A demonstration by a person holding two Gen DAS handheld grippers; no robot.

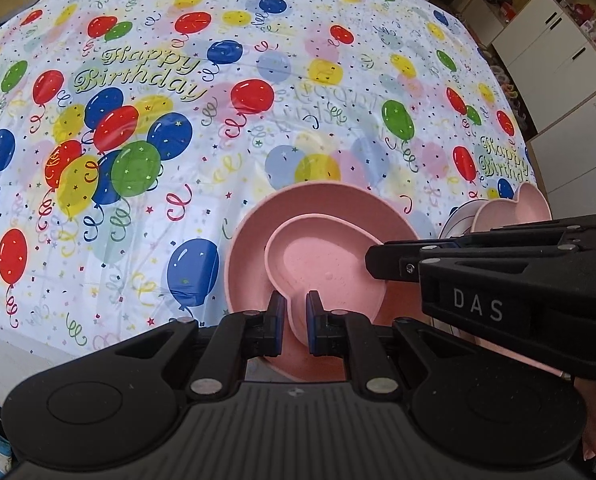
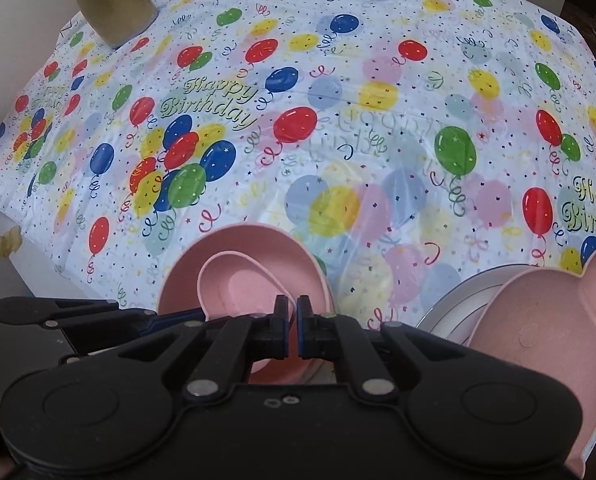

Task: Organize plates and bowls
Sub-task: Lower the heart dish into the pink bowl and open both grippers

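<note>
On the near edge of the balloon-print surface (image 1: pixel 258 128), both the left tool (image 1: pixel 296 316) and right tool (image 2: pixel 297 326) clamp the small pink heart bowl (image 1: pixel 322 264), nested inside a larger heart bowl (image 1: pixel 250 236), its lobes toward the tools

A balloon-print birthday tablecloth (image 1: pixel 218 128) carries a tan jug (image 2: pixel 110 0); white cabinets (image 1: pixel 558 52) beyond.

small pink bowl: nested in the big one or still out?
Nested. The small pink bowl sits inside the large pink bowl, whose rim rings it in both wrist views. Both grippers grip the small bowl's rim.
</note>
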